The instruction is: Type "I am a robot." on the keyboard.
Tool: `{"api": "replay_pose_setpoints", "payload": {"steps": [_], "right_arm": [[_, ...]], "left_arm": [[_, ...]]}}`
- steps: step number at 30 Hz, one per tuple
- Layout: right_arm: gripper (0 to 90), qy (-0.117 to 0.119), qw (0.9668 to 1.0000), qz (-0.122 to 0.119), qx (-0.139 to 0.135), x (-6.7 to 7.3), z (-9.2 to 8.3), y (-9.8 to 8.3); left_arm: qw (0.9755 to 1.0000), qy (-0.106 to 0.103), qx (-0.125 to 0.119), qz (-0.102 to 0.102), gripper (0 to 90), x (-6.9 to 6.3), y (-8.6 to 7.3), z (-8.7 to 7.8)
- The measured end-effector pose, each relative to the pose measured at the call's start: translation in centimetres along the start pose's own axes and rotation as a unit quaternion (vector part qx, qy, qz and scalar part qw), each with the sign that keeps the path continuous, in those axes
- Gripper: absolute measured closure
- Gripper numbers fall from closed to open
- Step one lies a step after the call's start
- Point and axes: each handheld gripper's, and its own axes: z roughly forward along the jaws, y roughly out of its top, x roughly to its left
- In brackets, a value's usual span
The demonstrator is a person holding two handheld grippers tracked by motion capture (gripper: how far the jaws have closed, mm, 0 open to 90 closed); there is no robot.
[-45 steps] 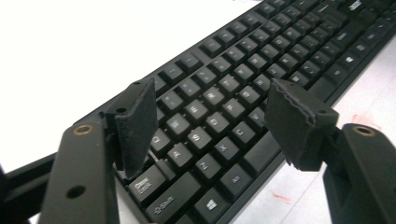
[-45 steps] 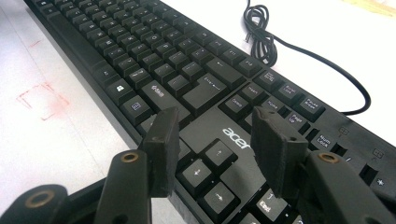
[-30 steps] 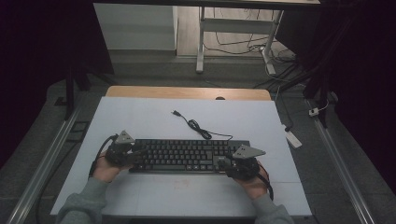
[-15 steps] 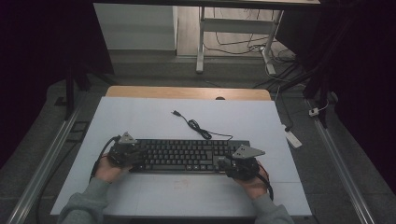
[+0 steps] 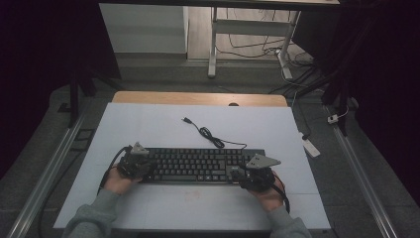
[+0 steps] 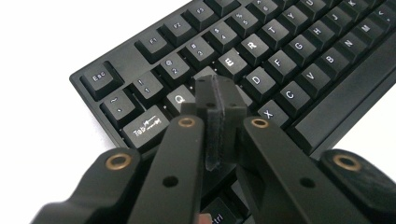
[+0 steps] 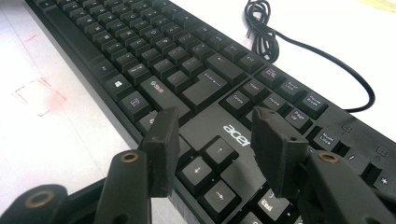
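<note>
A black Acer keyboard (image 5: 198,166) lies across the near half of the white table. My left gripper (image 5: 143,167) is at its left end. In the left gripper view the left gripper (image 6: 217,88) is shut, pads pressed flat together with nothing between them, tip just over the keys (image 6: 180,99) around Q and W. My right gripper (image 5: 238,174) is at the keyboard's right end. In the right gripper view the right gripper (image 7: 215,123) stands open above the arrow keys (image 7: 205,170) and the Acer logo, holding nothing.
The keyboard's black cable (image 5: 208,134) lies coiled on the white table top (image 5: 148,124) behind it, plug loose. A faint red square mark (image 7: 39,95) sits on the table in front of the keyboard. A white power strip (image 5: 310,147) lies past the table's right edge.
The left hand has edged slightly right onto the keyboard's left end. The right hand has stayed where it was.
</note>
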Motion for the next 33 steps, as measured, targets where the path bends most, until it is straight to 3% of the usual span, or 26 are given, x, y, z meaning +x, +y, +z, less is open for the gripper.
{"api": "replay_pose_setpoints", "payload": {"steps": [12, 16, 20, 25, 33], "right_arm": [[52.1, 0.000, 1.0000, 0.002, -0.001, 0.0, 0.0, 0.0], [52.1, -0.001, 1.0000, 0.002, -0.001, 0.0, 0.0, 0.0], [52.1, -0.001, 1.0000, 0.002, 0.001, -0.1, -0.1, 0.0], [52.0, -0.001, 1.0000, 0.002, 0.001, -0.1, -0.1, 0.0], [51.9, -0.001, 1.0000, 0.008, -0.002, -0.1, -0.3, -0.2]], "left_arm": [[1.0000, -0.003, 0.004, -0.001, 89.1, 0.1, -0.1, 0.2], [0.9999, -0.006, -0.013, 0.000, 88.3, 0.0, 0.0, -0.3], [0.9990, -0.014, -0.043, -0.008, 78.2, 0.2, 0.1, -1.0], [0.9966, -0.011, -0.078, -0.024, 53.8, 0.4, 0.2, -2.0], [0.9949, -0.027, -0.090, -0.035, 39.4, 0.6, 0.3, -2.7]]}}
